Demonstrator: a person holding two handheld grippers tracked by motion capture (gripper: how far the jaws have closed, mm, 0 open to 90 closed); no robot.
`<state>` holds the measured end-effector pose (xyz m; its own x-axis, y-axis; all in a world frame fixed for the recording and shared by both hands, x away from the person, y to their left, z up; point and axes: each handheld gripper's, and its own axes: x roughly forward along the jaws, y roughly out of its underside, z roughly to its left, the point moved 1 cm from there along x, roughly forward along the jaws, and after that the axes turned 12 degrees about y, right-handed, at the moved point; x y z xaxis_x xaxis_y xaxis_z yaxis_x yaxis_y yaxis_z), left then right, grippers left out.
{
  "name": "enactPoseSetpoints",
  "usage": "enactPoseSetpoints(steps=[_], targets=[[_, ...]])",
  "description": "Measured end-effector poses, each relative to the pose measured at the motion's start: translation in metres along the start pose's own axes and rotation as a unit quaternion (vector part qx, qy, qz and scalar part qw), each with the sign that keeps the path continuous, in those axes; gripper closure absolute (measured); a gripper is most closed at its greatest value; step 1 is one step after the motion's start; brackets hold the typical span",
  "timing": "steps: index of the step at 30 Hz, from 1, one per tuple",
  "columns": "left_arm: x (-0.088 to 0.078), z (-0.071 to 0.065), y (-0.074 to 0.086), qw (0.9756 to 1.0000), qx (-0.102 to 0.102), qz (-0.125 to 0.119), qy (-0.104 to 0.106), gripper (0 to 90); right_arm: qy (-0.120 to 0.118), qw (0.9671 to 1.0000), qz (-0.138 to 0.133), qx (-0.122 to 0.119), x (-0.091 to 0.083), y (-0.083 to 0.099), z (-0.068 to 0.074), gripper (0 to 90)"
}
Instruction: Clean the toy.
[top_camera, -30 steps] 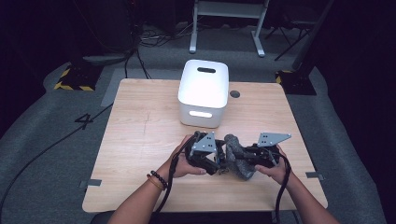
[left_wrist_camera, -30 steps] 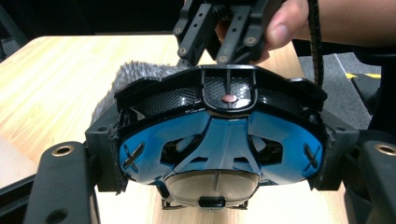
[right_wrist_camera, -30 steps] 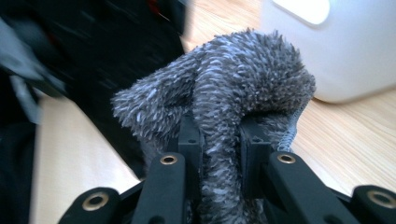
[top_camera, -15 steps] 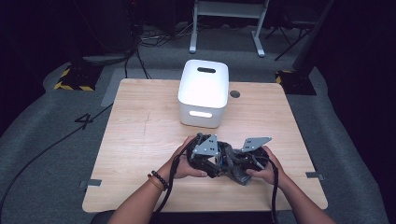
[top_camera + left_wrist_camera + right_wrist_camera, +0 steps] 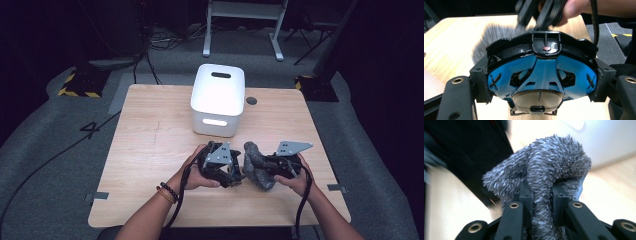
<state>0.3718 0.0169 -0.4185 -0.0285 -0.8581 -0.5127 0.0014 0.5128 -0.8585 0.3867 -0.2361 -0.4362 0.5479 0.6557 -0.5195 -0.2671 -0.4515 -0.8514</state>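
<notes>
My left gripper (image 5: 226, 172) is shut on a black and blue helmet-shaped piece (image 5: 216, 170), its jaws pressing on the two sides. In the left gripper view the piece (image 5: 541, 75) shows a blue underside with black mesh above. My right gripper (image 5: 266, 168) is shut on a grey fluffy cloth (image 5: 254, 162), which stands just right of the piece. The cloth (image 5: 549, 162) bunches up over the jaws in the right gripper view. Behind the piece the same cloth (image 5: 487, 37) looks blurred, with the right gripper (image 5: 541, 12) above it.
A white bin (image 5: 218, 100) with a slotted handle stands at the back middle of the wooden table (image 5: 150, 145), close behind both hands. Its wall (image 5: 604, 137) rises just beyond the cloth. Dark floor with cables and a metal stand lies past the table.
The right gripper swung the cloth left against the helmet-shaped piece, then drew back right to about where it began. The left hand stayed put.
</notes>
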Motion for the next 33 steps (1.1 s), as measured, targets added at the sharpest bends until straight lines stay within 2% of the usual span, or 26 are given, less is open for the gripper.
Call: enactPoseSetpoints(steps=[2, 4, 7, 9, 13, 17, 20, 24, 29, 33], targets=[[0.004, 0.0, 0.0, 1.0, -0.002, 0.002, 0.001, 25.5, -0.007, 0.9998, -0.019, -0.004, -0.006, -0.006, 0.003, 75.8], [0.008, 0.001, 0.0, 1.0, -0.001, 0.004, 0.003, 25.5, -0.027, 0.9987, -0.041, -0.013, -0.009, -0.011, 0.01, 75.8], [0.011, 0.001, 0.001, 0.9999, -0.001, 0.006, 0.011, 25.5, -0.035, 0.9979, -0.044, -0.031, -0.006, -0.015, 0.02, 75.8], [0.012, 0.001, 0.002, 0.9999, -0.002, 0.008, 0.011, 25.5, -0.032, 0.998, -0.036, -0.04, -0.002, -0.015, 0.025, 75.8], [0.01, 0.003, 0.005, 0.9999, -0.008, 0.007, 0.012, 25.5, -0.037, 0.9983, -0.021, -0.039, 0.005, -0.01, 0.025, 75.8], [0.009, 0.005, 0.005, 0.9999, -0.011, 0.003, 0.008, 25.6, -0.02, 0.9962, 0.035, -0.077, 0.017, 0.002, 0.028, 75.8], [0.008, 0.005, 0.005, 0.9999, -0.013, 0.0, 0.005, 25.5, -0.017, 0.9954, 0.057, -0.075, 0.021, 0.01, 0.025, 75.7], [0.007, 0.008, 0.008, 0.9998, -0.022, -0.004, 0.003, 25.5, -0.013, 0.9955, 0.064, -0.069, 0.02, 0.013, 0.02, 75.7], [0.005, 0.013, 0.016, 0.9996, -0.026, -0.002, 0.005, 25.5, -0.008, 0.9949, 0.07, -0.072, 0.021, 0.016, 0.019, 75.4], [0.003, 0.015, 0.02, 0.9994, -0.032, -0.01, 0.004, 25.5, -0.005, 0.9943, 0.074, -0.077, 0.021, 0.017, 0.019, 75.4]])
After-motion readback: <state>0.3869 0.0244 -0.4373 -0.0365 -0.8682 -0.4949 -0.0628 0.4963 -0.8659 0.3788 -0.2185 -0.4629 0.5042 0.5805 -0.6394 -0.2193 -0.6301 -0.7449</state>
